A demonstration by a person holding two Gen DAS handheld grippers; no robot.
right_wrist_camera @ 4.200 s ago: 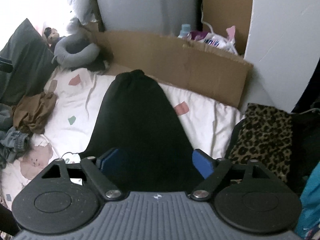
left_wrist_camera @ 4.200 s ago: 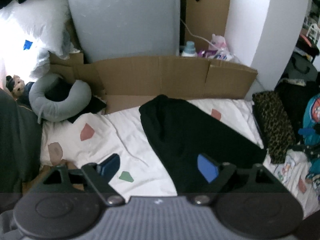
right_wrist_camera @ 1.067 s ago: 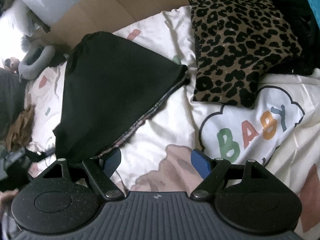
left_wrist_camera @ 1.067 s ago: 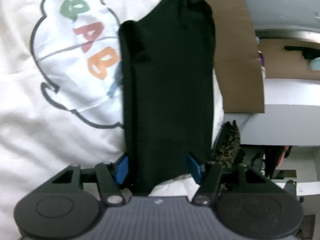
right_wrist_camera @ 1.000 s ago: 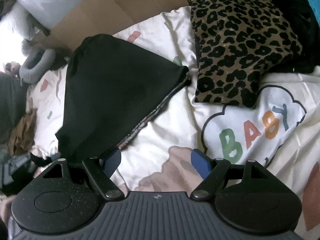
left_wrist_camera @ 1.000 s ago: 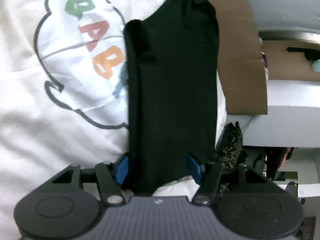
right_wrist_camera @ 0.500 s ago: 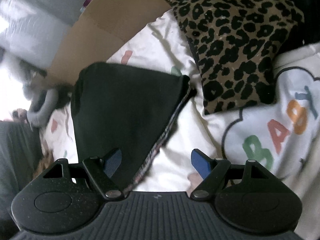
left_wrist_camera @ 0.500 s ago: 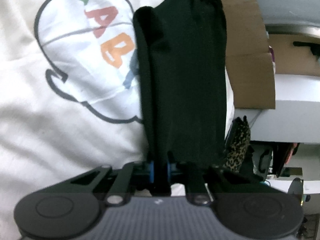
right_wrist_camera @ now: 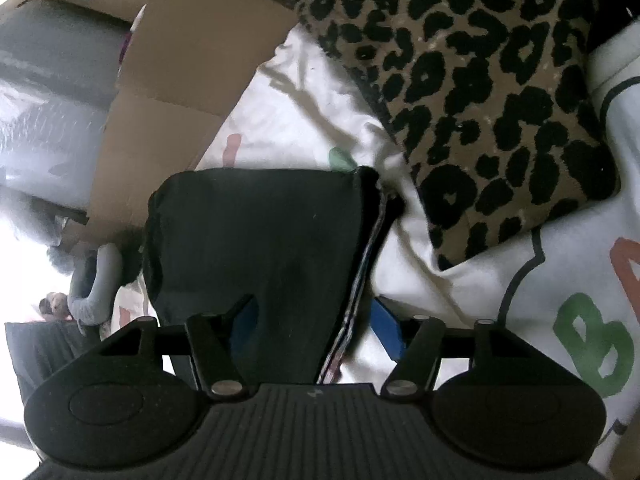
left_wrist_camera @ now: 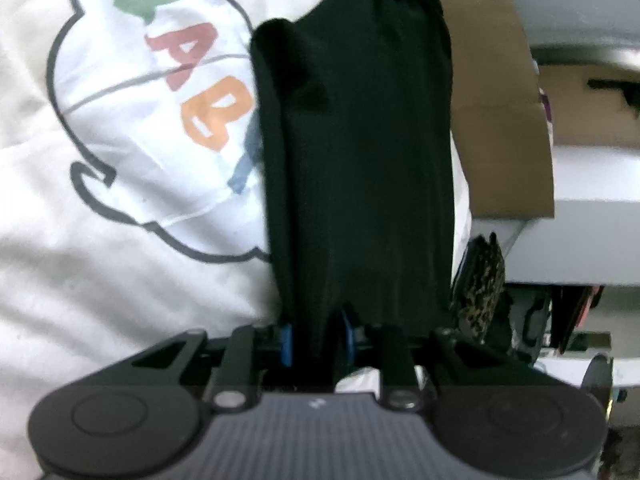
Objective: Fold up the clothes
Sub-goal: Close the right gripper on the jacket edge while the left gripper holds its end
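A black garment (left_wrist_camera: 360, 160) lies flat on the white printed bedsheet (left_wrist_camera: 120, 260), stretching away from my left gripper (left_wrist_camera: 318, 338). That gripper's blue pads pinch a bunched fold of the garment's near edge, and its jaws are opening slightly. In the right wrist view the same garment (right_wrist_camera: 260, 232) shows a striped lining along its right edge. My right gripper (right_wrist_camera: 316, 324) is low over that edge. Its jaws are closing with the edge between them, and neither pad (right_wrist_camera: 386, 328) presses on the cloth.
A leopard-print cushion (right_wrist_camera: 480, 92) lies close to the right of the garment. Flattened cardboard (right_wrist_camera: 180, 72) lines the far side of the bed. A grey neck pillow (right_wrist_camera: 96, 292) sits far left. The sheet's "BABY" cloud print (left_wrist_camera: 160, 92) is left of the garment.
The left jaws went from wide apart to pinched on the garment's near edge. The right gripper rolled and dropped toward the garment, whose striped edge now lies between its narrowing jaws.
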